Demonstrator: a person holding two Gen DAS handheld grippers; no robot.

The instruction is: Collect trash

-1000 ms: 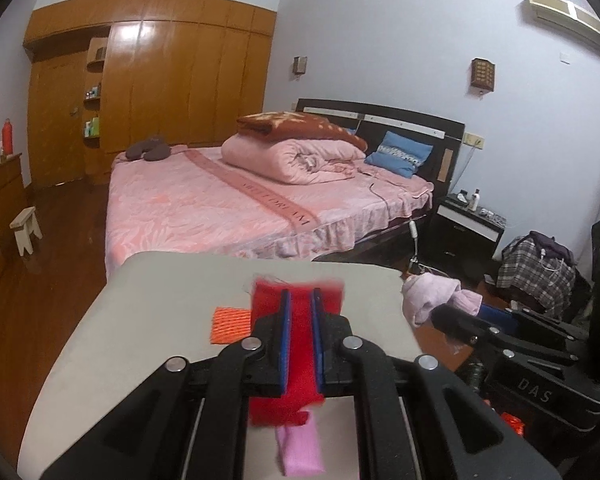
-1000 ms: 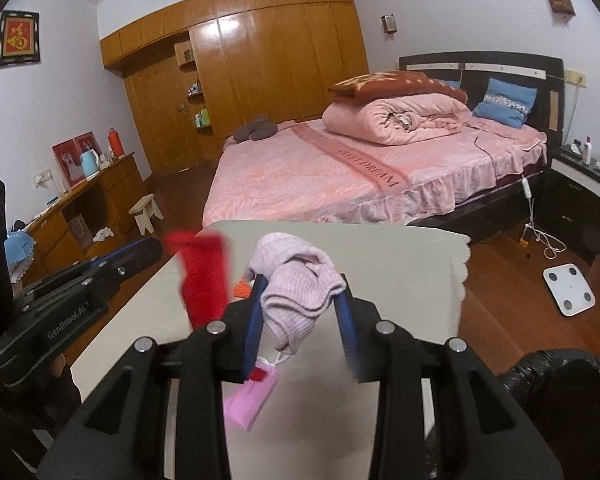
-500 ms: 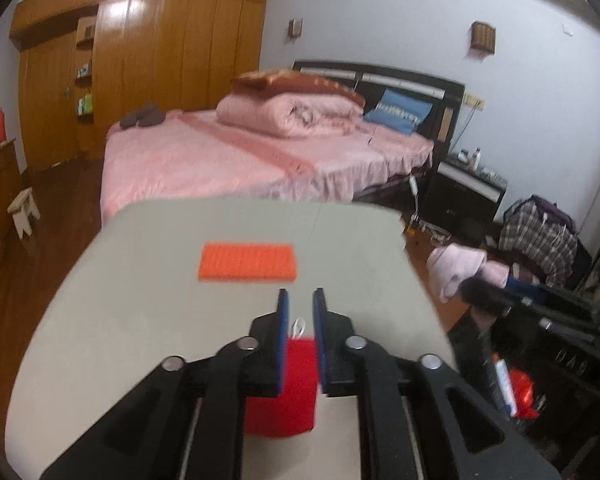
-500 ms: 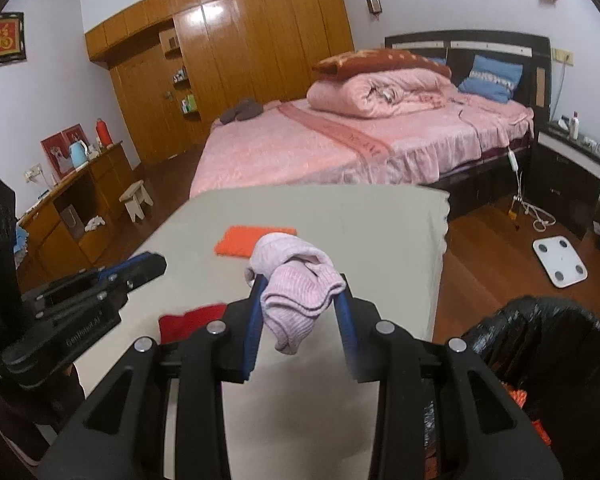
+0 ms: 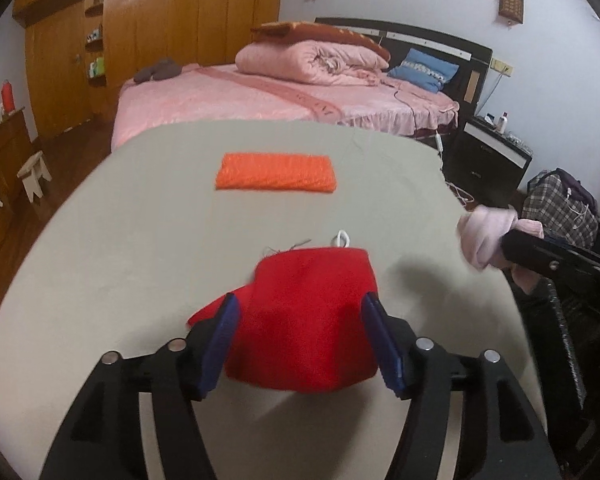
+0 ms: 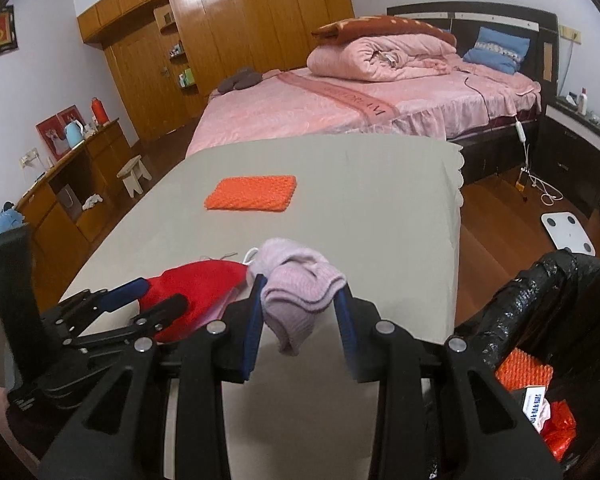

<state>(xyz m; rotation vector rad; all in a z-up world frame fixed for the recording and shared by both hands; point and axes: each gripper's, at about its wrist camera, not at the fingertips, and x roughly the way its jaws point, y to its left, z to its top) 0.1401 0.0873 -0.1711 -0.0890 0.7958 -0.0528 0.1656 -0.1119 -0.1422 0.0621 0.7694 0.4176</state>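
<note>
A red cloth (image 5: 308,316) lies on the grey table (image 5: 140,240), between the spread fingers of my left gripper (image 5: 300,324), which is open around it. The cloth also shows in the right wrist view (image 6: 196,284). My right gripper (image 6: 300,312) is shut on a pale pink sock (image 6: 296,284) and holds it above the table's right side; the sock shows in the left wrist view (image 5: 484,236) too. An orange knitted pad (image 5: 276,172) lies flat farther back on the table, also in the right wrist view (image 6: 252,198).
A black trash bag (image 6: 540,304) stands open at the table's right, with orange and paper trash inside. A pink bed (image 6: 340,100) lies beyond the table. A wooden sideboard (image 6: 60,184) stands left, a nightstand (image 6: 580,140) right.
My left gripper lowered the red cloth to the table and opened, letting it go. My right gripper kept the pink sock and shifted right toward the trash bag.
</note>
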